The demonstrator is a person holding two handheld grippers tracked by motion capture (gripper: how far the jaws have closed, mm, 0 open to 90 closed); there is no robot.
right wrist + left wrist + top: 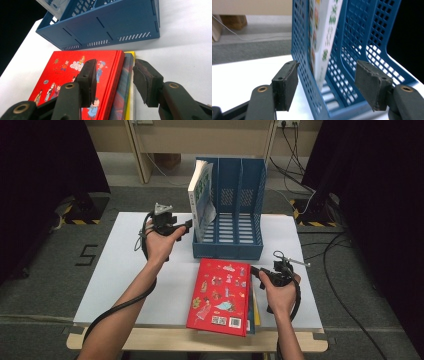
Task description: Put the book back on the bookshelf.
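Partly behind the blue rack (342, 75) wall, white book (324, 37); both claws released, left claw (327, 85), right claw (113, 80).

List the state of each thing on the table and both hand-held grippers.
Blue file rack: upright, one book in its left slot.
White book: standing, leaning.
Red book: flat, topping a stack.
Left hand-held gripper: open, straddling the rack's wall.
Right hand-held gripper: open, over the stack's edge.
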